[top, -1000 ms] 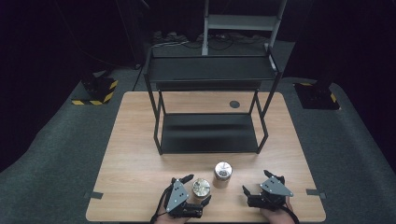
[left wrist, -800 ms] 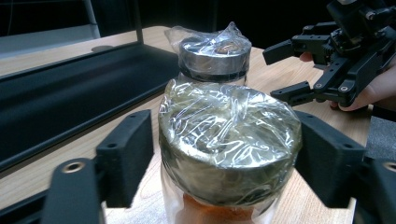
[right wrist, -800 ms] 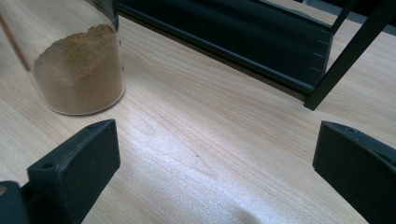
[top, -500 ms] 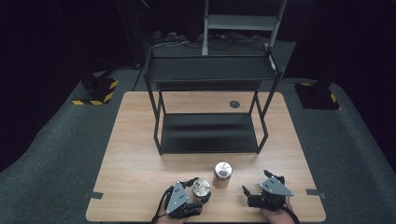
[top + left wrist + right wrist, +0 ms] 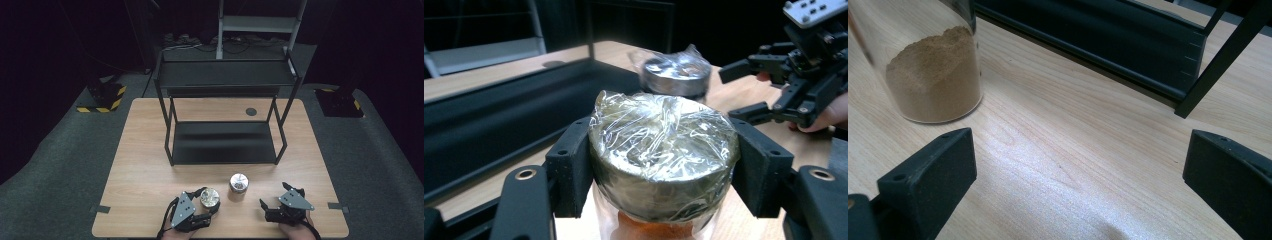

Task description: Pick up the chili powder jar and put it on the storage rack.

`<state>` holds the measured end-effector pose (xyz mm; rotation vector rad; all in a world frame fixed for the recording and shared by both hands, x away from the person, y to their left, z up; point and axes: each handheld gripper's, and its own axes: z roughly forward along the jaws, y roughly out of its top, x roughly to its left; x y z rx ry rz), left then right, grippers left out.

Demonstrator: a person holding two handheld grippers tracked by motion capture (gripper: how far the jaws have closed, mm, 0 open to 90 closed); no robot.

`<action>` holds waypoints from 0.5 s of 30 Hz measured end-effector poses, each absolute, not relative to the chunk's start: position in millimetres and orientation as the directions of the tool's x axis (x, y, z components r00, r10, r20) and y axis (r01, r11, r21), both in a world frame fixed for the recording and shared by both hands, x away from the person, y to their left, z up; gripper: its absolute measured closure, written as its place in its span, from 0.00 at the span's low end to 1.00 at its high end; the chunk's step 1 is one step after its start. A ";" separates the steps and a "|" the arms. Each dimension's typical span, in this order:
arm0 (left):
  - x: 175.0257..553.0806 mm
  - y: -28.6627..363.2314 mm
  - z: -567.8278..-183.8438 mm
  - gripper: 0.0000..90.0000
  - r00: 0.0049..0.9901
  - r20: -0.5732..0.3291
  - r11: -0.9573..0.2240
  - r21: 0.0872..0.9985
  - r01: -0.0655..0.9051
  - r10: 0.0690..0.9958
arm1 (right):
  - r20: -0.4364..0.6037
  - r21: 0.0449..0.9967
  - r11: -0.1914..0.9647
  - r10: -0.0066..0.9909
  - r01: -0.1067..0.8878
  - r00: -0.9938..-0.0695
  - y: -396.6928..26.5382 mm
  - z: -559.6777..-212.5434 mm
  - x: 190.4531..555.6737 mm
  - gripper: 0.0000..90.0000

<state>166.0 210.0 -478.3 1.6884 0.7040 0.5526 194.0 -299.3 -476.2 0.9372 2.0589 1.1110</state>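
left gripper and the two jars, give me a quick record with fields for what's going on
left gripper: shut on the gold-lidded jar, its fingers pressing both sides just under the lid, having just been closing
gold-lidded jar: upright on the table, lid wrapped in clear film, orange-brown powder inside
silver-lidded jar: stands free beside it, film-wrapped lid, tan powder inside
right gripper: open, nothing between its fingers, resting near the table's front edge
black shelf: behind the jars, both levels bare
table: light wood
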 end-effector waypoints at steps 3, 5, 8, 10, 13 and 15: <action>165.1 218.0 -475.0 0.38 0.688 -0.011 -0.142 0.976 0.165 0.726 | -0.178 0.870 0.397 0.807 0.293 -0.563 -299.6 -476.3 193.9 0.00; 163.3 226.3 -472.5 0.38 0.659 -0.016 -0.127 0.977 0.169 0.752 | -0.178 0.869 0.397 0.807 0.294 -0.563 -299.3 -476.2 193.9 0.00; 159.8 234.2 -468.7 0.38 0.624 -0.004 -0.129 0.978 0.167 0.781 | -0.179 0.868 0.399 0.806 0.295 -0.564 -299.0 -476.0 194.1 0.00; 158.8 236.4 -467.9 0.38 0.615 0.002 -0.130 0.978 0.164 0.789 | -0.178 0.868 0.399 0.806 0.295 -0.564 -299.2 -475.9 194.4 0.00; 155.9 242.5 -466.1 0.38 0.583 0.016 -0.133 0.978 0.158 0.812 | -0.177 0.868 0.398 0.807 0.296 -0.564 -299.3 -475.9 194.5 0.00; 154.7 247.1 -465.3 0.38 0.567 0.010 -0.123 0.979 0.161 0.823 | -0.177 0.868 0.398 0.807 0.297 -0.563 -299.1 -475.8 194.5 0.00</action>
